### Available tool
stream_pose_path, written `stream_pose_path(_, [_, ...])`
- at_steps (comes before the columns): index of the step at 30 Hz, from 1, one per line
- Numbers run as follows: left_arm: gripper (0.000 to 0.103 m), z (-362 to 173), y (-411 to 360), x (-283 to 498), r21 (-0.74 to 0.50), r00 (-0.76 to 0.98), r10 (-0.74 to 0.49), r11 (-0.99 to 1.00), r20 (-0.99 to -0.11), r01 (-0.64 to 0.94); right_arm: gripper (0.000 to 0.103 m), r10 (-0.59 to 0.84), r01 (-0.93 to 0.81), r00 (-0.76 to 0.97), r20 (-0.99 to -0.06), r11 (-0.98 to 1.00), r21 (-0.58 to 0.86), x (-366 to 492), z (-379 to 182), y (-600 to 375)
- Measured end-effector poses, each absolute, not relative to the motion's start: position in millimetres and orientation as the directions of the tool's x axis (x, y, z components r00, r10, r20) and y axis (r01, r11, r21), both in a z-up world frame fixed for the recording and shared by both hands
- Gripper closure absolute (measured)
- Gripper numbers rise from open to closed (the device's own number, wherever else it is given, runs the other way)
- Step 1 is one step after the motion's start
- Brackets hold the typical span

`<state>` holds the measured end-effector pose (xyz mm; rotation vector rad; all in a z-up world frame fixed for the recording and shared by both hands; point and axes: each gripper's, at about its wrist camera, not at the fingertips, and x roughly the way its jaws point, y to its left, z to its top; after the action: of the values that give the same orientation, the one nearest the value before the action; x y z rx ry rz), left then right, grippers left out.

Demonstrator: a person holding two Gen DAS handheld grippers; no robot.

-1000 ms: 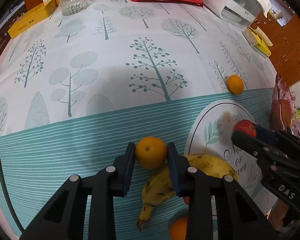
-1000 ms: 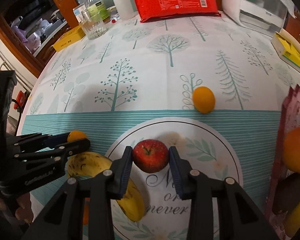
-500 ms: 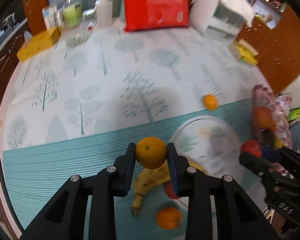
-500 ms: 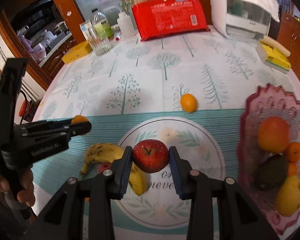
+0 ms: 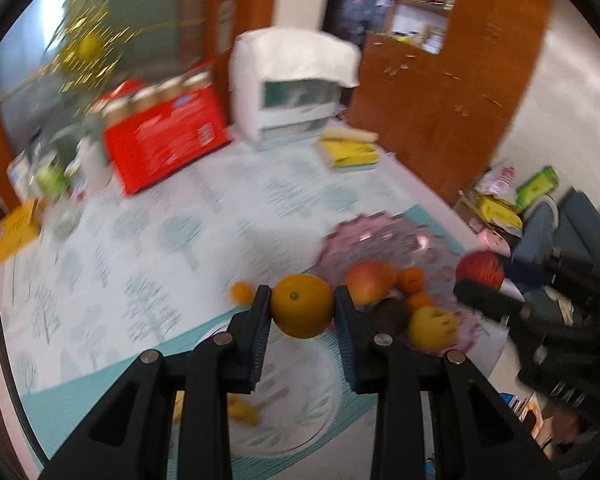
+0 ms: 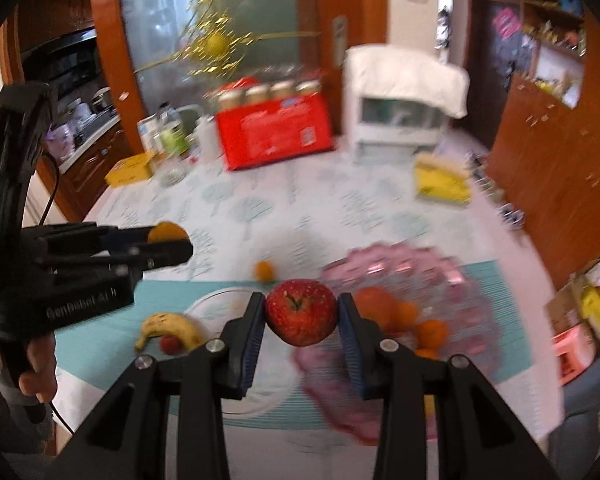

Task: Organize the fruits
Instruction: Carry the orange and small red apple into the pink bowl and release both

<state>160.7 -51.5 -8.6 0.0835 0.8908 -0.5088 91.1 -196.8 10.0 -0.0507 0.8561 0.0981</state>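
The left gripper (image 5: 302, 312) is clamping one round orange (image 5: 302, 311); the right gripper (image 6: 301, 313) is squeezing one red apple (image 6: 301, 312). At two o'clock, one pink scalloped glass dish (image 6: 464, 280) is holding several fruits. One spotted yellow banana (image 6: 170, 326) is lying at nine o'clock.

Tree-print table (image 6: 340, 208) with pink fruit dish (image 6: 472, 280), banana (image 6: 172, 326), small orange (image 6: 265, 270), red box (image 6: 274, 138).

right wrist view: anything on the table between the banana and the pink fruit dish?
Only the round white placemat lies between the banana and the pink fruit dish; the held apple hides part of that stretch.
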Motion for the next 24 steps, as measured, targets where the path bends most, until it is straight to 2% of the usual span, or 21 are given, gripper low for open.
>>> stream_pose_path(5, [0.074, -1.2, -109.9, 152.7, -0.109, 0.514, -0.408, 0.85, -0.754, 0.516, 0.066, 0.001, -0.047, 0.683, -0.73, 0.998, -0.043, 91.5, 44.1, -253.7])
stream_pose_path(10, [0.074, -12.0, -153.1, 158.1, -0.104, 0.493, -0.399, 0.847, -0.773, 0.521, 0.066, -0.045, -0.02, 0.661, -0.749, 0.997, -0.078, 104.4, 37.1, -292.4])
stream_pose_path(24, [0.074, -131.4, -212.4, 178.3, -0.011, 0.368, -0.192, 0.898, -0.91, 0.44, 0.066, -0.025, -0.081, 0.427, -0.904, 0.995, -0.065, 151.2, -96.8, -339.8])
